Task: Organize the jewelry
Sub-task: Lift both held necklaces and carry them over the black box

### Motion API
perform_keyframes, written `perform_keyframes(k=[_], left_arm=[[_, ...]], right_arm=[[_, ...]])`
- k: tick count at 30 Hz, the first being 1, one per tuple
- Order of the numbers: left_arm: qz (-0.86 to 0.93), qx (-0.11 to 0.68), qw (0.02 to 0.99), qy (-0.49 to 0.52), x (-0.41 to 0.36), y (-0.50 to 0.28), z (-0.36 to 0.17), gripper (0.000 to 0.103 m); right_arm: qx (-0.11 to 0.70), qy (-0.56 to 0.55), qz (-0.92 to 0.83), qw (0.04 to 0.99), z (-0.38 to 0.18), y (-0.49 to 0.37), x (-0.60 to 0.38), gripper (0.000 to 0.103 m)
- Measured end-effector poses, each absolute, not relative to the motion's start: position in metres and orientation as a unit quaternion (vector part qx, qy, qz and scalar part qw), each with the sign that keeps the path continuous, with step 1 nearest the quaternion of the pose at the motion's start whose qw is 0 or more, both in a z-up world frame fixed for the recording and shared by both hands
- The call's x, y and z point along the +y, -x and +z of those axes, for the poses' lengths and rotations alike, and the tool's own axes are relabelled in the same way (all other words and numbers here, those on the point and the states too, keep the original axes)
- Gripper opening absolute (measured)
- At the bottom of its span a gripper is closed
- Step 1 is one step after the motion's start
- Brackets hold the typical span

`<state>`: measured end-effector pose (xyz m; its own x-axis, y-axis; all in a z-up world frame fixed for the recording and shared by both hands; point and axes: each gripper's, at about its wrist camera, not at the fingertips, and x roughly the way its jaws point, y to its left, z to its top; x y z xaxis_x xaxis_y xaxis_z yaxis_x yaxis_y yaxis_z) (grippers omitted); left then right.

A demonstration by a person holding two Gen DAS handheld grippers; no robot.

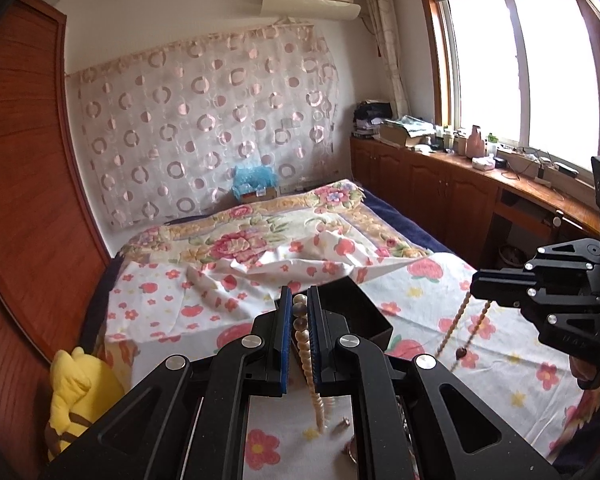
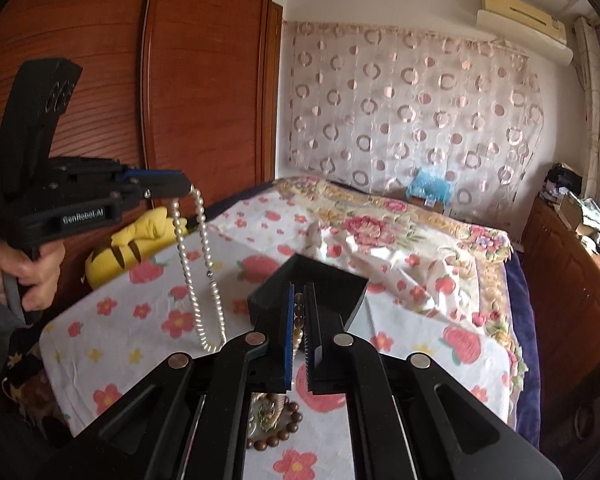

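My left gripper [image 1: 299,296] is shut on a white pearl necklace [image 1: 305,344], which hangs in a long loop [image 2: 198,280] above the floral bed sheet. The same gripper [image 2: 186,190] shows at the left of the right wrist view, held by a hand. My right gripper [image 2: 299,292] is shut on a strand of tan beads [image 2: 298,320]. In the left wrist view that strand [image 1: 456,320] dangles from the right gripper [image 1: 476,288] and carries one dark bead near its low end. An open black box [image 2: 328,280] sits on the bed just beyond both grippers [image 1: 364,312].
A brown bead bracelet [image 2: 280,432] and a pale green pendant lie on the sheet under the right gripper. Small metal pieces [image 1: 344,422] lie below the left gripper. A yellow plush toy [image 1: 76,384] sits at the bed's left edge beside the wooden wardrobe [image 2: 204,80]. Wooden cabinets [image 1: 440,184] line the right.
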<state>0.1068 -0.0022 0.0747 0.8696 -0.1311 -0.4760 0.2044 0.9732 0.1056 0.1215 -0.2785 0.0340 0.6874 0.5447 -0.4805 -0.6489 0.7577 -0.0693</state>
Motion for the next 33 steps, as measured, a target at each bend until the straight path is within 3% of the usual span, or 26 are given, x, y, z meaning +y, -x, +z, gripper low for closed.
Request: perform_keyframes(k=[22,33], left_arm=[[-0.101,0.203,0.973,-0.048,-0.011,-0.159,0.116,0.007],[-0.105,0.249,0.962,-0.033,-0.005,-0.202,0.067,0.007]], right_arm=[[0.172,0.116,0.321,0.924,0.092,-0.174,-0.273,0.005],[0.158,0.111,0.346,0.918,0.104,-0.197,-0.261,0.005]])
